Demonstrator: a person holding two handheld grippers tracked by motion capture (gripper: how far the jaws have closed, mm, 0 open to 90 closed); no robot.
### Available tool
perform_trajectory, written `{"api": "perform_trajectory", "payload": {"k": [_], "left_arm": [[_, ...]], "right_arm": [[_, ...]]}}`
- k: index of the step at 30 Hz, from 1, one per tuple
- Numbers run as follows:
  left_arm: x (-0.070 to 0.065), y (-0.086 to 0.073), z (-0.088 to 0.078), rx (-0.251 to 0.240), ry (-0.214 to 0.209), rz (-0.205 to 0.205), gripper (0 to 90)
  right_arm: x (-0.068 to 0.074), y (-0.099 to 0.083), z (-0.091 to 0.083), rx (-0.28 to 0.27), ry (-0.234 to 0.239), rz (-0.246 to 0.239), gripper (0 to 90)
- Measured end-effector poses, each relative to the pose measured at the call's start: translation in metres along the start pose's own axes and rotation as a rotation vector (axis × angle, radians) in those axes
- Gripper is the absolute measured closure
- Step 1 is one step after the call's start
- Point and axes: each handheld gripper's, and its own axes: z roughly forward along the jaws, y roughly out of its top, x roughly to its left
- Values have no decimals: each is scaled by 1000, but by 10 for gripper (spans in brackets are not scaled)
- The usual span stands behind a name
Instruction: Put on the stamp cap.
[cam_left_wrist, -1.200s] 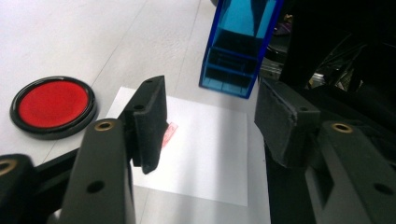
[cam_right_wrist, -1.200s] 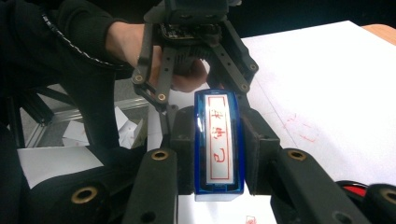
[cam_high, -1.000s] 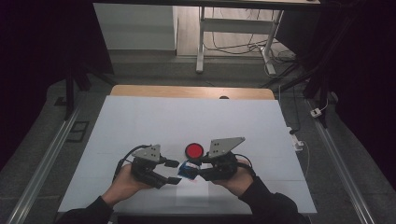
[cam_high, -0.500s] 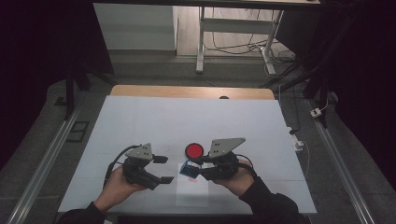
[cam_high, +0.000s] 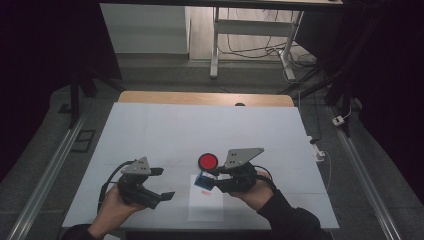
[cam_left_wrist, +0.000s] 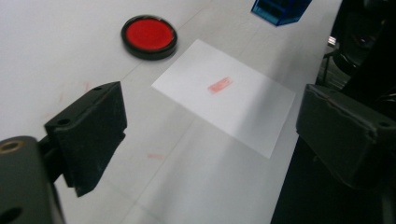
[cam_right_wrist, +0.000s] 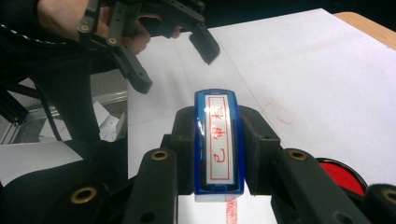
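High cam overhead, tong cams close, sharing paper (cam_high: 205, 204).

Blue stamps (cam_high: 202, 181): 1, clamped in the right gripper (cam_high: 215, 183)
Red ink pads (cam_high: 208, 161): 1, just beyond the right gripper
Paper sheets (cam_high: 206, 207): 1, below the stamp
Red imprints (cam_left_wrist: 220, 85): 1, on the sheet
Grippers: 2, the left gripper (cam_high: 160, 182) well apart

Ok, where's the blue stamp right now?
The blue stamp sits clamped in the right gripper in the high view, near the table's front edge, at the top of the white paper sheet, just below the red ink pad.
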Motion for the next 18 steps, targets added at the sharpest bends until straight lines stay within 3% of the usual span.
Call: {"api": "perform_trajectory", "payload": {"k": [7,18], "left_arm": [[-3,-14,-14,9,59,-31,48],[-3,-30,-30,-4,105,-77,13]], "right_arm": [[0,0,0,6,-4,5,695],[-1,-2,0,19,-15,19,695]]}}
